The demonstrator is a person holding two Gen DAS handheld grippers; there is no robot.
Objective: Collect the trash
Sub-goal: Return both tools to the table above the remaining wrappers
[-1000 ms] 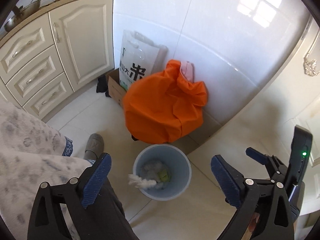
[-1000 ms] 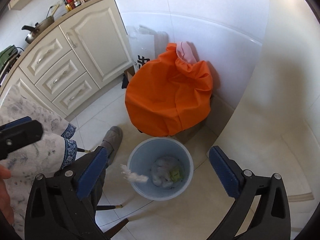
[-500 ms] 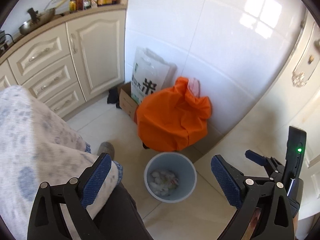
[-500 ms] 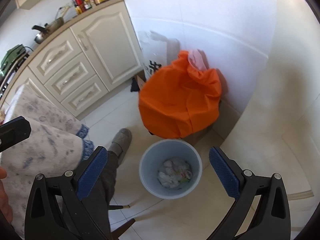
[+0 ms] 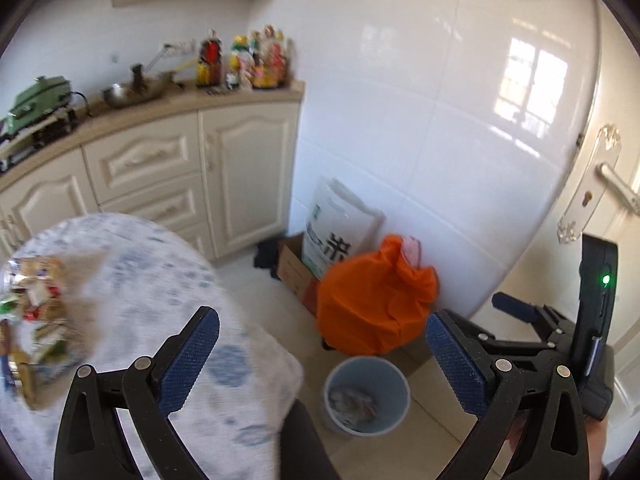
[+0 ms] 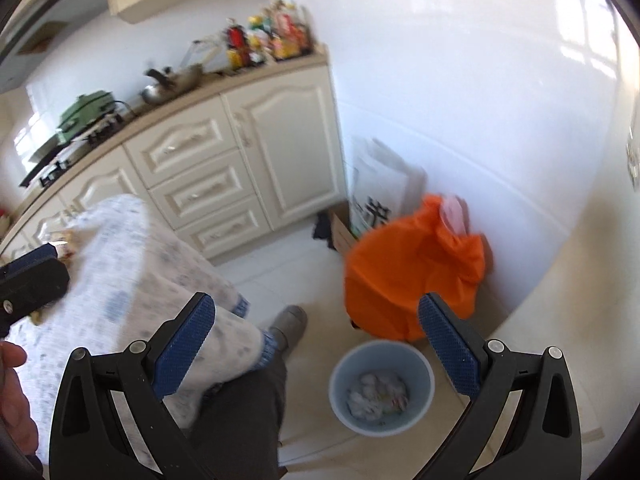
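A pale blue waste bin [image 5: 366, 396] [image 6: 382, 386] stands on the tiled floor, holding crumpled white tissues [image 6: 376, 394] and scraps. My left gripper [image 5: 320, 360] is open and empty, high above the bin. My right gripper [image 6: 316, 350] is also open and empty, up above the bin's left side. In the left wrist view the right gripper shows at the right edge [image 5: 516, 308]. Blurred wrappers and litter [image 5: 34, 320] lie on the floral tablecloth [image 5: 160, 280] at far left.
An orange bag [image 5: 372, 304] [image 6: 412, 276] sits behind the bin against the white tiled wall, beside a white rice sack [image 5: 336, 232] and a cardboard box [image 5: 294, 268]. Cream cabinets [image 6: 224, 168] carry bottles, a wok and a green appliance. A person's leg and slipper [image 6: 290, 322] are near the bin.
Both grippers rose and tilted up, so the bin shrank low in view and the counter and table came into sight. The white tissue that hung at the bin's rim now lies inside.
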